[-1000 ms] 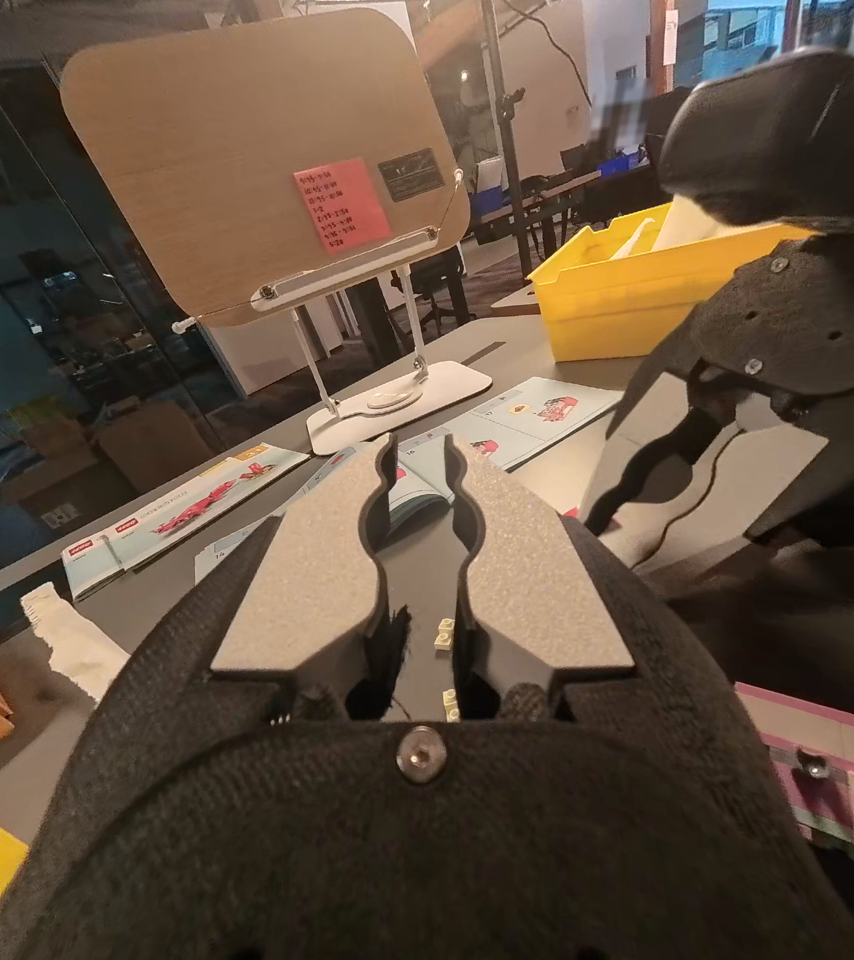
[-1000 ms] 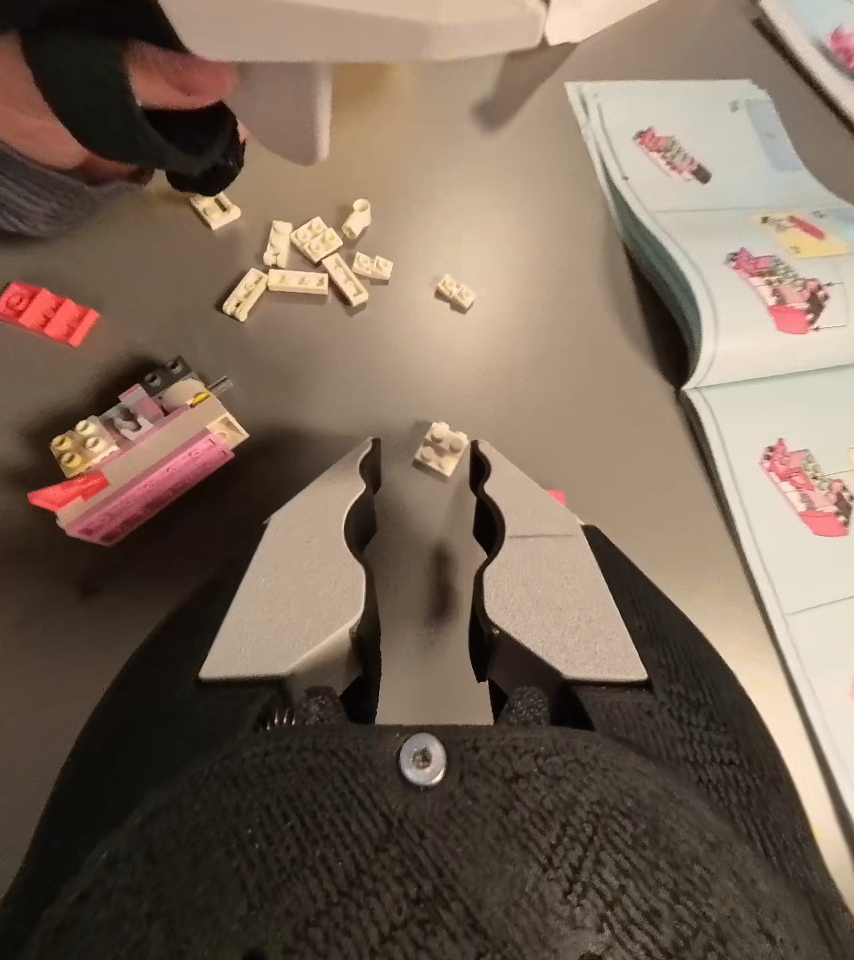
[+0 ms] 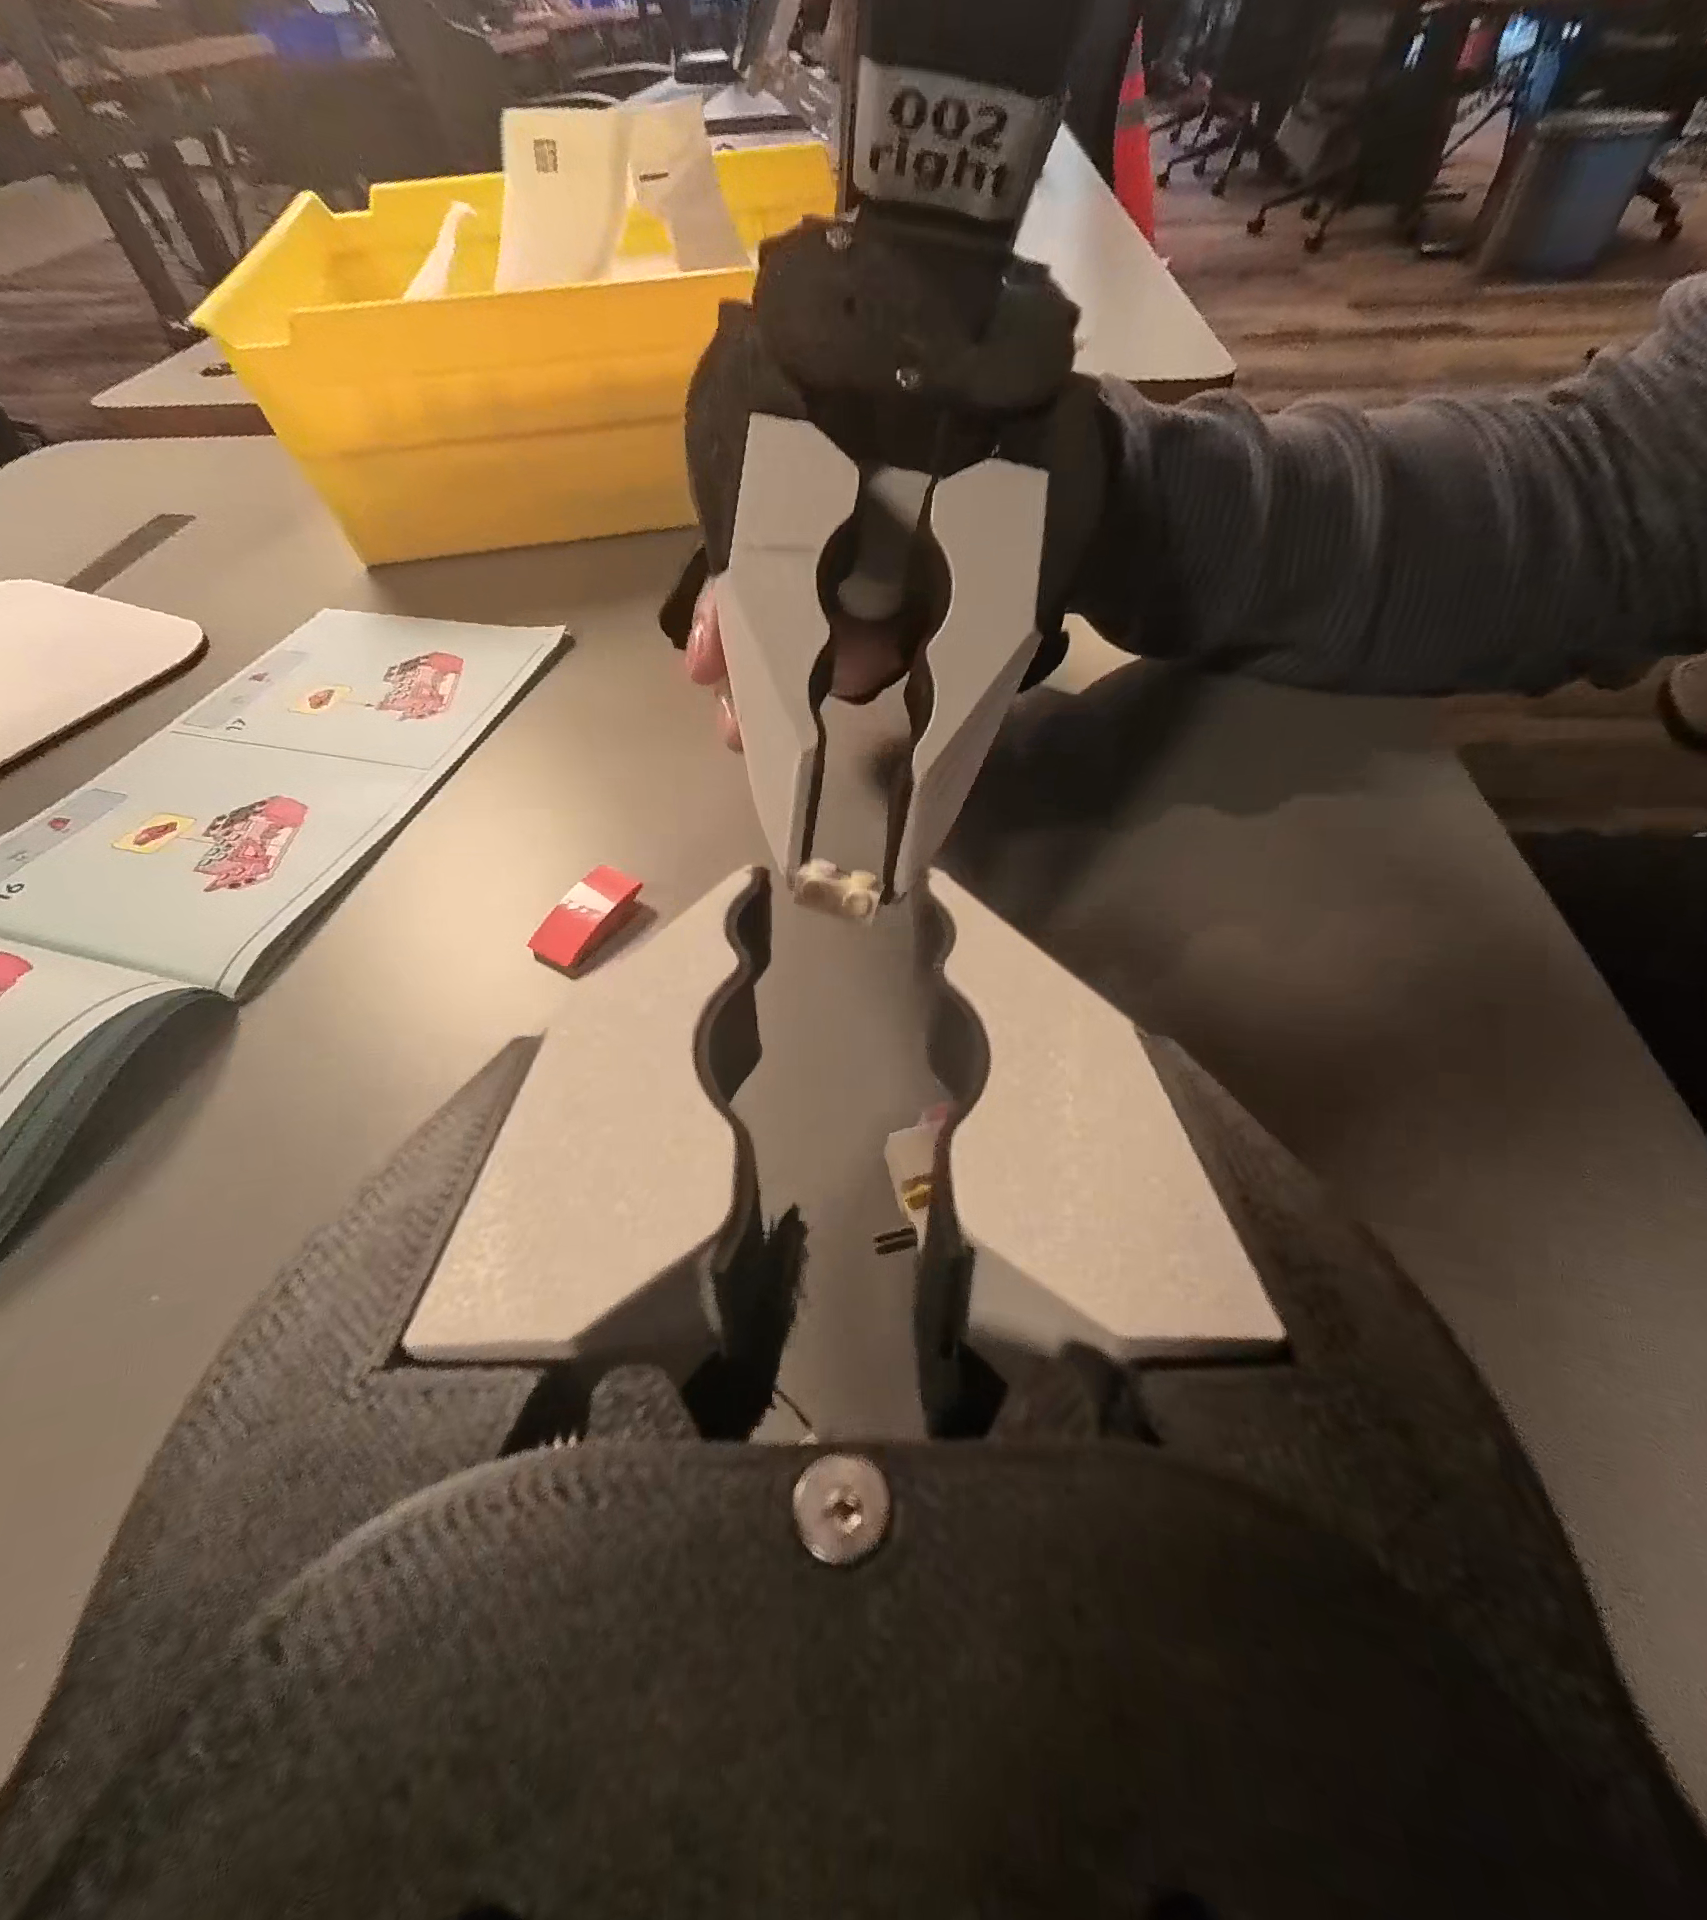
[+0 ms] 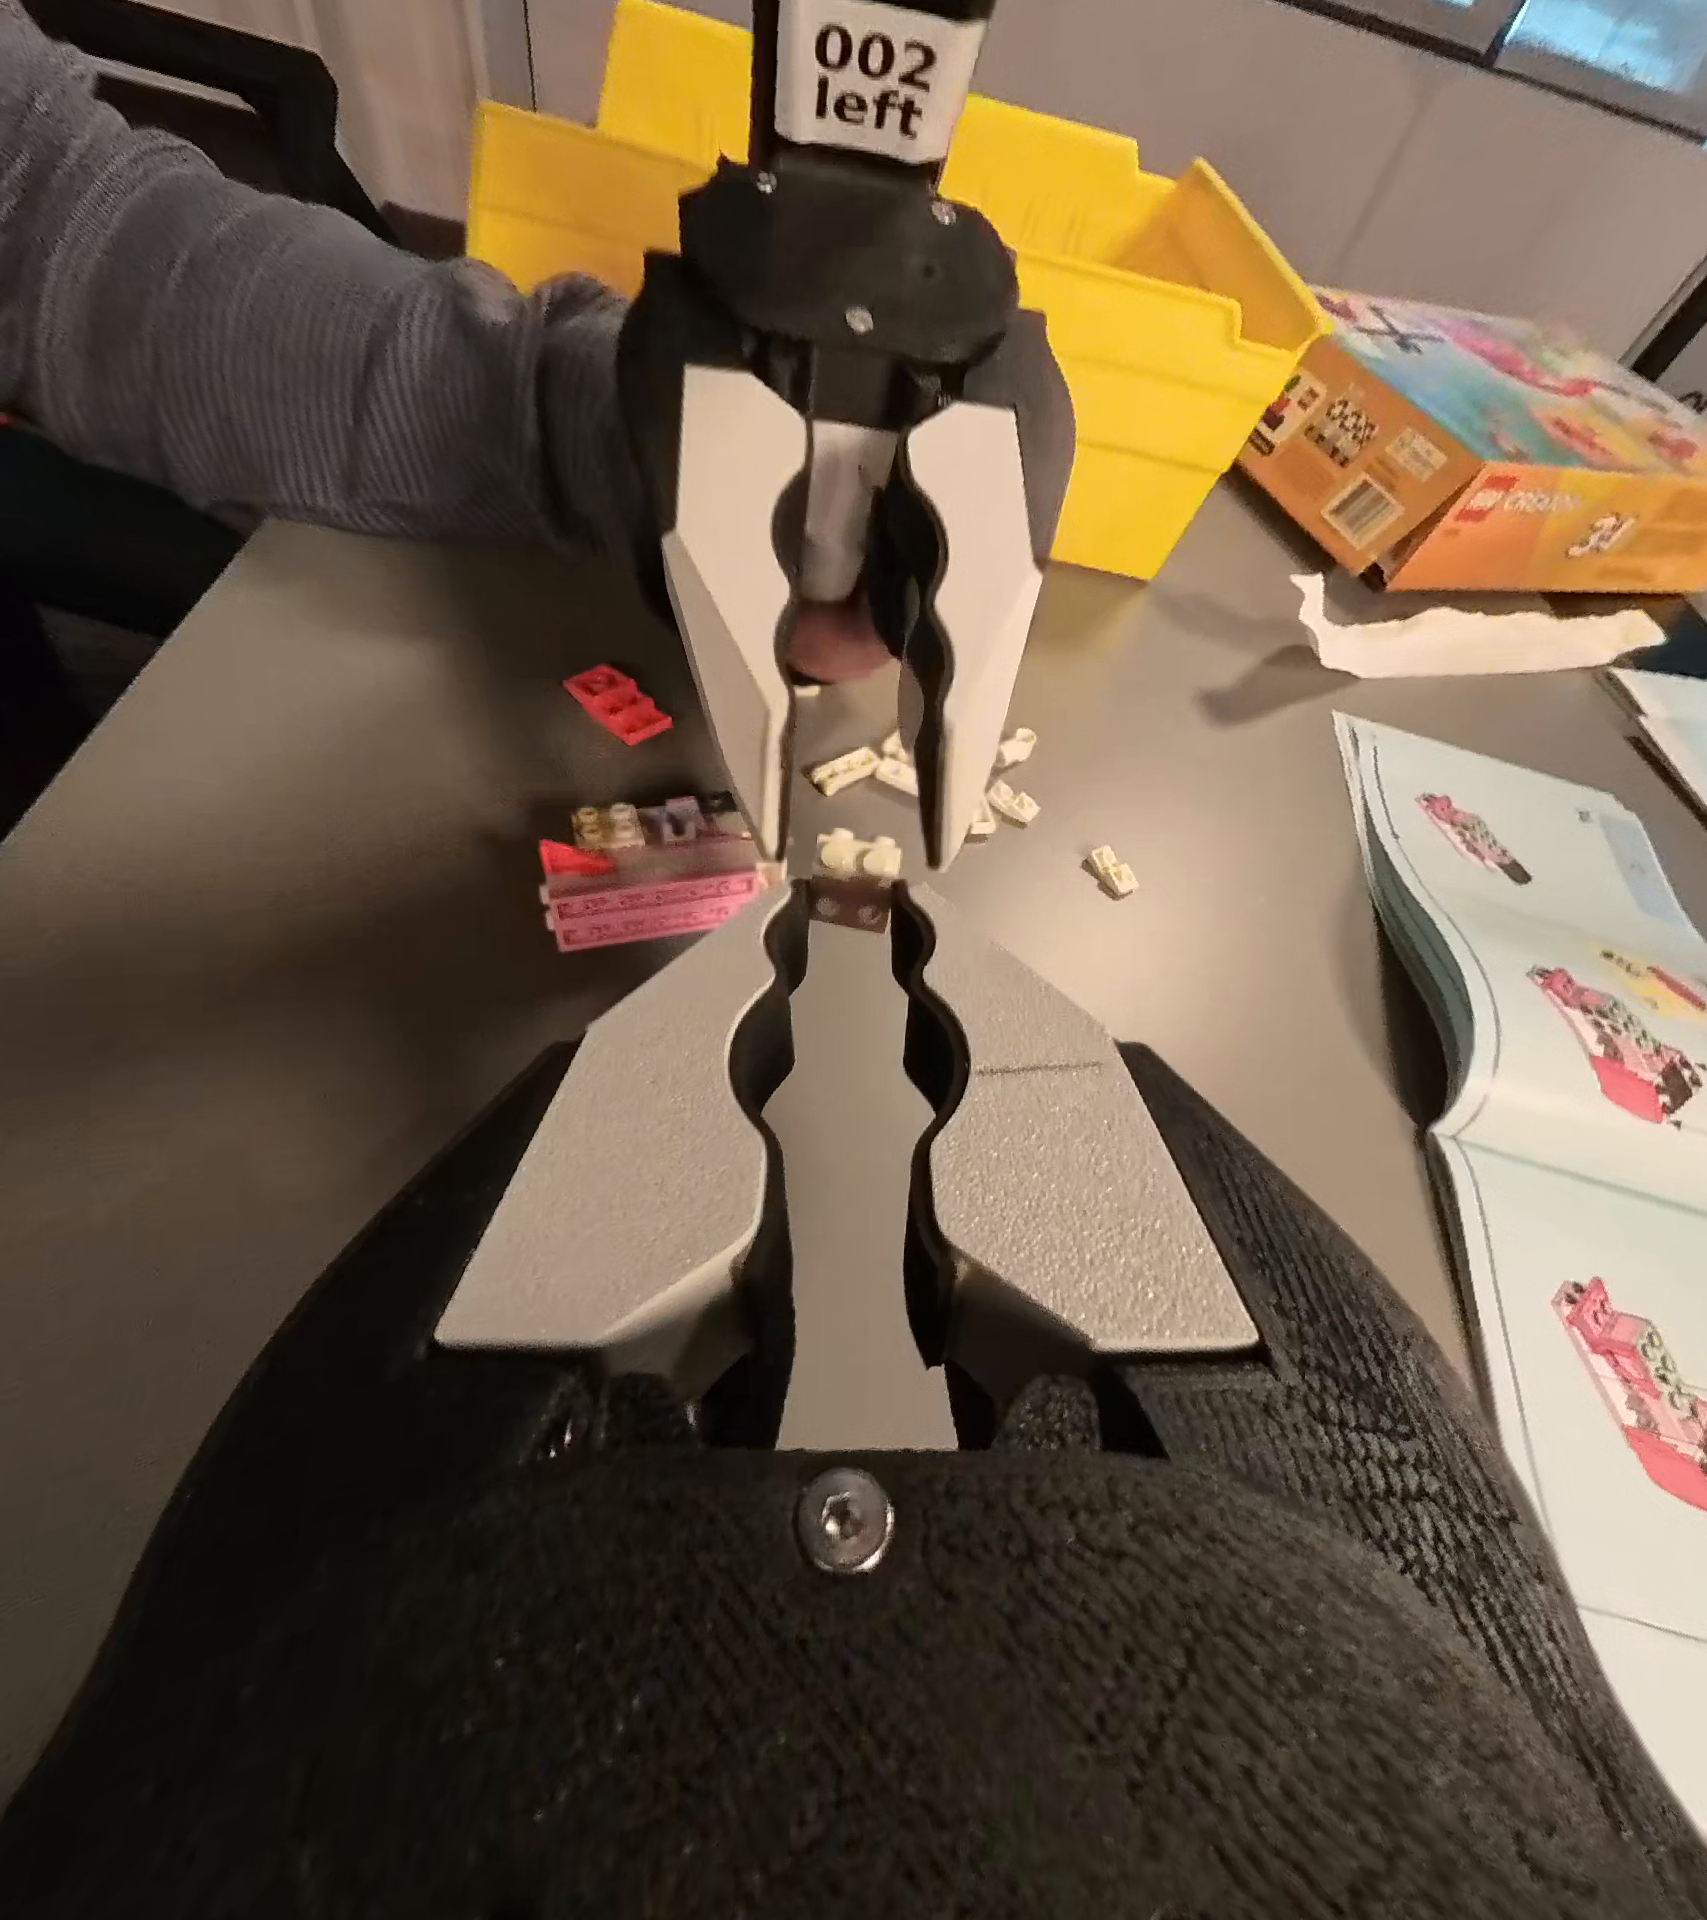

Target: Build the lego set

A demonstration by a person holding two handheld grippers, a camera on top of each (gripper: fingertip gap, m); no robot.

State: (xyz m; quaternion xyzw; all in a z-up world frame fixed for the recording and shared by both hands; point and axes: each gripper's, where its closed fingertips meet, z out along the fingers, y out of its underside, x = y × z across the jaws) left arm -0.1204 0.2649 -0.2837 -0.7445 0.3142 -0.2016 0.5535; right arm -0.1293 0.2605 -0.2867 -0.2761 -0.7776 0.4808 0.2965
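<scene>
Grippers meet tip to tip above the dark table (image 4: 205,1039). Right gripper (image 4: 851,906) pinches a small cream brick (image 4: 854,899) at its fingertips; left gripper (image 3: 836,894) hangs spread around it, pads not touching. Pink build (image 4: 651,883) sits just left.

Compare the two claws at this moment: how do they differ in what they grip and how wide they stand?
The right claw is shut on a small cream brick, its fingertips pressing the brick's sides. The left claw stands wider, and its fingertips straddle that brick without touching it. Both are grey-fingered and hand-held, meeting tip to tip above the dark table.
</scene>
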